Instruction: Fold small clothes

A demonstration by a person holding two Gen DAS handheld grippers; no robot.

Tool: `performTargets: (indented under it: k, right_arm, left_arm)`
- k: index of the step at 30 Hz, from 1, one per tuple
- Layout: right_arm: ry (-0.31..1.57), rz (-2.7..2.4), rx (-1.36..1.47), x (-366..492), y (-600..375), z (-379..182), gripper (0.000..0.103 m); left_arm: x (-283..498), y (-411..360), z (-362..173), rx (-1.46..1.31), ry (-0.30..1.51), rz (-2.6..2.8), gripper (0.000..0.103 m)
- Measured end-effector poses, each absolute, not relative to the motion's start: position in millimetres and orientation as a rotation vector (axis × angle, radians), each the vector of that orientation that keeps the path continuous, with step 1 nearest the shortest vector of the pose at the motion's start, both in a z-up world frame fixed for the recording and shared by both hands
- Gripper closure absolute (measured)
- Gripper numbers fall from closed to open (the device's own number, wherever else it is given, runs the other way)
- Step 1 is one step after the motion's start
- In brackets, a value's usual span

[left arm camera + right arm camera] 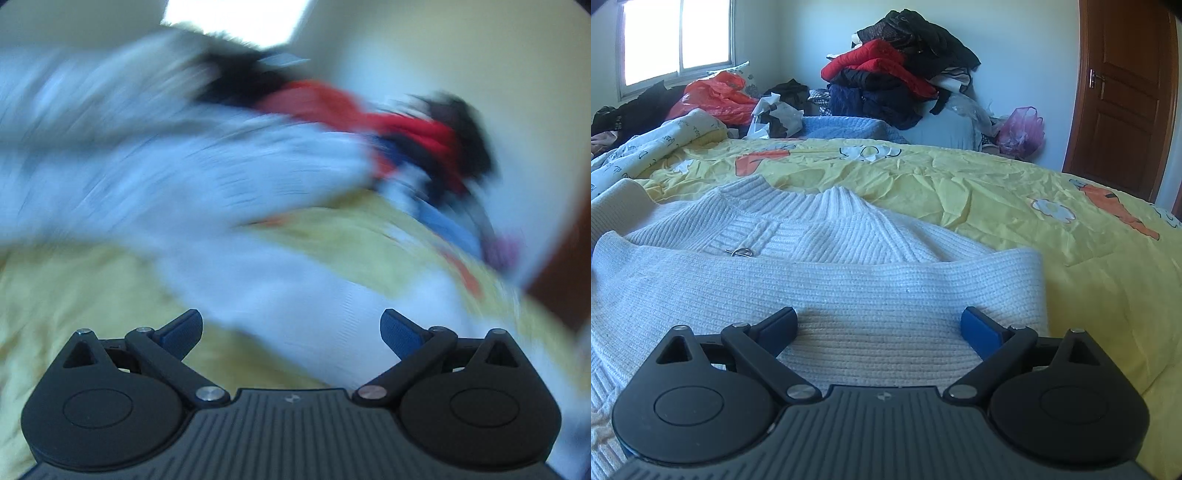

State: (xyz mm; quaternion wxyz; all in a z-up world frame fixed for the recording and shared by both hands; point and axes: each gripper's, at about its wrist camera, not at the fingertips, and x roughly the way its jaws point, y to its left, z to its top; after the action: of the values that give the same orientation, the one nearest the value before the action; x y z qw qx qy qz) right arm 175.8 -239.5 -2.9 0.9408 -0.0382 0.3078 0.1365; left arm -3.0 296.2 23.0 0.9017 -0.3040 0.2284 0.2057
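Here the right gripper (pixel 881 326) is low over a white knitted sweater (pixel 827 280), its jaws spread wide with nothing between them. The sweater lies on a yellow bed sheet (pixel 997 192) and fills the view from 6 to 9 o'clock; one sleeve is folded across the body. At 12 o'clock a pile of clothes (pixel 897 70) stands by the wall. The left gripper (pixel 291 332) also has its jaws wide and empty. Its view is very blurred, with the sweater (pixel 184 177) at about 10 o'clock.

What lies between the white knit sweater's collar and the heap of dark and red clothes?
In the right wrist view: yellow cartoon-print bedsheet, then a blue knitted item.
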Motion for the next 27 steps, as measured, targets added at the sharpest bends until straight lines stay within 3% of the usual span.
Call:
performTargets:
  k: [4, 9, 10, 12, 13, 14, 21, 27]
  right_arm:
    - [0.628, 0.279, -0.078, 176, -239, -3, 0.007]
    - [0.629, 0.280, -0.076, 176, -239, -3, 0.006]
    - [0.628, 0.279, -0.077, 176, -239, -3, 0.006]
    - [0.628, 0.282, -0.077, 176, -239, -3, 0.005]
    - [0.628, 0.283, -0.077, 175, -239, -3, 0.005]
    - [0.628, 0.283, -0.076, 175, -239, -3, 0.005]
    - [0.627, 0.284, -0.075, 175, -239, -4, 0.005]
    - [0.626, 0.284, -0.077, 175, -239, -4, 0.005]
  left_arm:
    - [-19, 373, -5, -1.015, 0.397, 0.451, 0.001]
    - [-4, 387, -5, -1.006, 0.371, 0.452, 0.003]
    - [1, 383, -5, -0.982, 0.380, 0.463, 0.012]
    - [13, 379, -7, -0.911, 0.417, 0.498, 0.048]
    - [17, 378, -8, -0.878, 0.441, 0.522, 0.073]
    - [23, 378, -9, -0.848, 0.455, 0.551, 0.081]
    - [23, 374, -1, -0.791, 0.466, 0.608, 0.093]
    - [31, 284, 72, -0.550, 0.291, 0.470, 0.094]
